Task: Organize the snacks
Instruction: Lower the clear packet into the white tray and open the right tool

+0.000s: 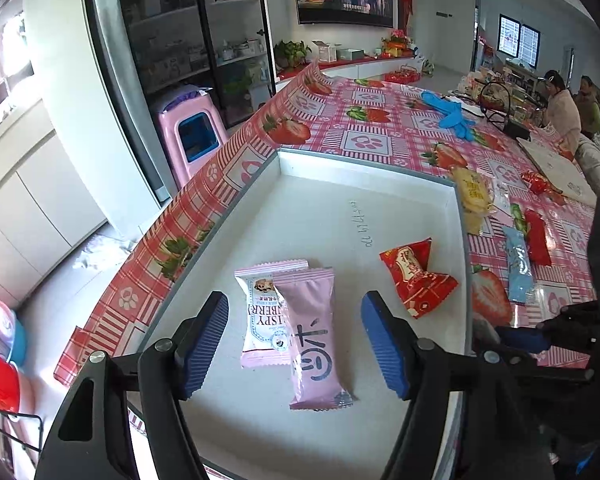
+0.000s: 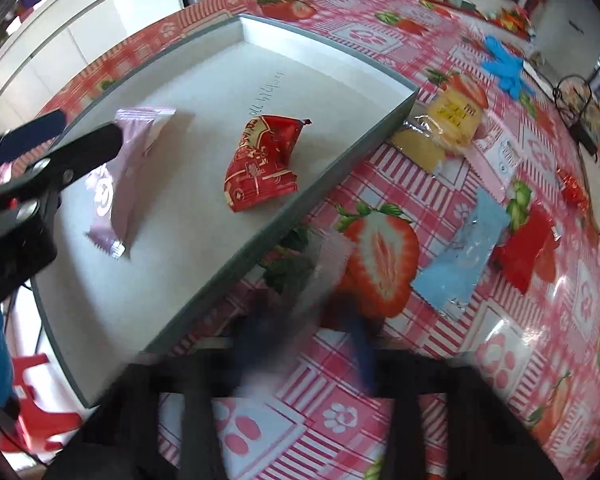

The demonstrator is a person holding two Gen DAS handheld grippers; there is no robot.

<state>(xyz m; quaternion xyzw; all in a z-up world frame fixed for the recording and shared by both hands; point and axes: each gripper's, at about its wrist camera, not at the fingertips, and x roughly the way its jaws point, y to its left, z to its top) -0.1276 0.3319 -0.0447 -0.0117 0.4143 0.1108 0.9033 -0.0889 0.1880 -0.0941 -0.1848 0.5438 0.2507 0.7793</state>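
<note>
A shallow white tray with a grey rim lies on the strawberry-print tablecloth. On its floor two pink snack packets overlap, and a crumpled red packet lies to their right. My left gripper hangs open over the pink packets, its blue pads standing clear on either side of them. My right gripper is blurred, just outside the tray's near wall. It looks shut on a pale packet with a zigzag edge. The red packet shows in the right wrist view too.
Loose on the cloth right of the tray lie yellow packets, a light blue packet and a red packet. Blue gloves and a wire basket sit farther back. Two people sit at the table's far end.
</note>
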